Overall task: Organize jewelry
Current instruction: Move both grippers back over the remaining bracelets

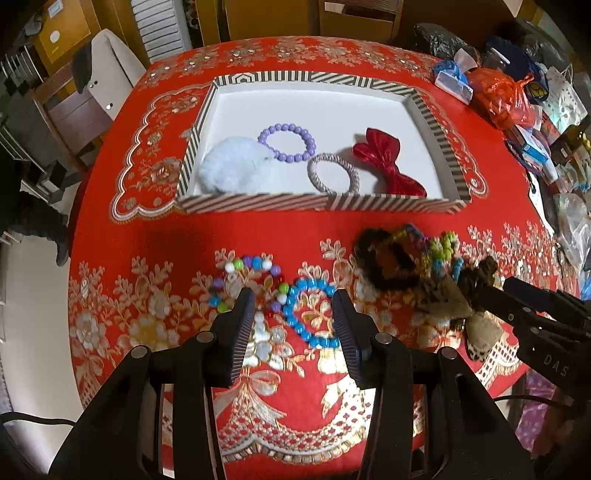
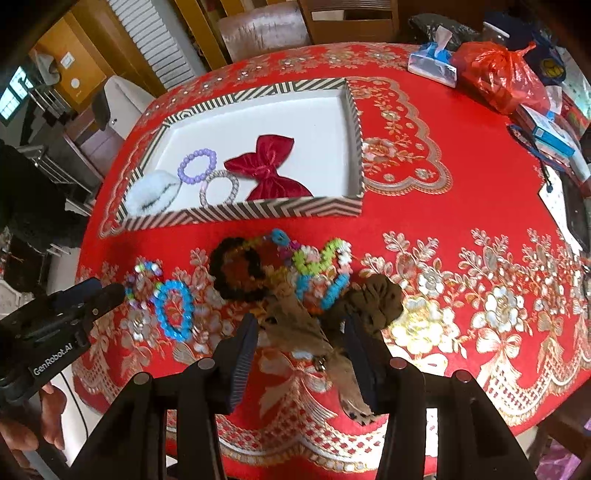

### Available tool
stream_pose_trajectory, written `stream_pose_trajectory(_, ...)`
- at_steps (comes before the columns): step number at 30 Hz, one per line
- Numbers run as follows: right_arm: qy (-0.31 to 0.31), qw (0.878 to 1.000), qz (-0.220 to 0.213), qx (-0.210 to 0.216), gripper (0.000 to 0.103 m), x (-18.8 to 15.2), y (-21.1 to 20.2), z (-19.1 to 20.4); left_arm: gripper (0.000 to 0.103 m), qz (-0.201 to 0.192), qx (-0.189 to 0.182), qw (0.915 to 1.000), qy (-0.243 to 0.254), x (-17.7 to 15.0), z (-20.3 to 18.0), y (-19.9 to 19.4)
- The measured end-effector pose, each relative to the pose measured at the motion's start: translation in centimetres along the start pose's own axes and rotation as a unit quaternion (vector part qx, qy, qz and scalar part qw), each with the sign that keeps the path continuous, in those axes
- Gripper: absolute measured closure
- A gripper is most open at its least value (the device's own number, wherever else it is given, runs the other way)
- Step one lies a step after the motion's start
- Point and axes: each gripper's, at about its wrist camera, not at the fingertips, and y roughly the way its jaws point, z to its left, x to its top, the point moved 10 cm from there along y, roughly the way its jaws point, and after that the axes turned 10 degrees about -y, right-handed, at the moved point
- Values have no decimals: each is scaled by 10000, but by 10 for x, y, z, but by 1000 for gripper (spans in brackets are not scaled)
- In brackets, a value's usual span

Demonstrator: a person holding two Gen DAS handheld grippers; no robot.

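In the left wrist view my left gripper (image 1: 293, 310) stands open just above a blue bead bracelet (image 1: 310, 314), with a multicoloured bead bracelet (image 1: 251, 277) beside it on the red cloth. In the right wrist view my right gripper (image 2: 303, 339) is open over a brown fabric hair bow (image 2: 295, 317), which lies between its fingers; the pads do not visibly press on it. A dark scrunchie (image 2: 236, 273) and bright bead strands (image 2: 317, 258) lie just beyond. The striped box (image 1: 317, 203) holds a white pom-pom (image 1: 232, 168), a purple bead bracelet (image 1: 288, 144), a grey hair tie (image 1: 332, 173) and a red bow (image 1: 388, 162).
Cluttered bags and packets, among them an orange plastic bag (image 2: 495, 77), fill the table's far right. The round table's front edge runs close below both grippers. Chairs (image 2: 266, 29) stand behind the table. A hand (image 2: 40, 417) holds the left gripper's handle.
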Motion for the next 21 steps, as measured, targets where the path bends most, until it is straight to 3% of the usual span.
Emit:
stream_pose_trajectory(6,61,9999,26,-77,50,-13,-3,-4,60,43,-12,10000,-76,-12,5,-1)
stream_pose_trajectory(21,215,9996,128,-122,49,-43,-8,-26,60,291,-80,9993,-220,-35,26,4)
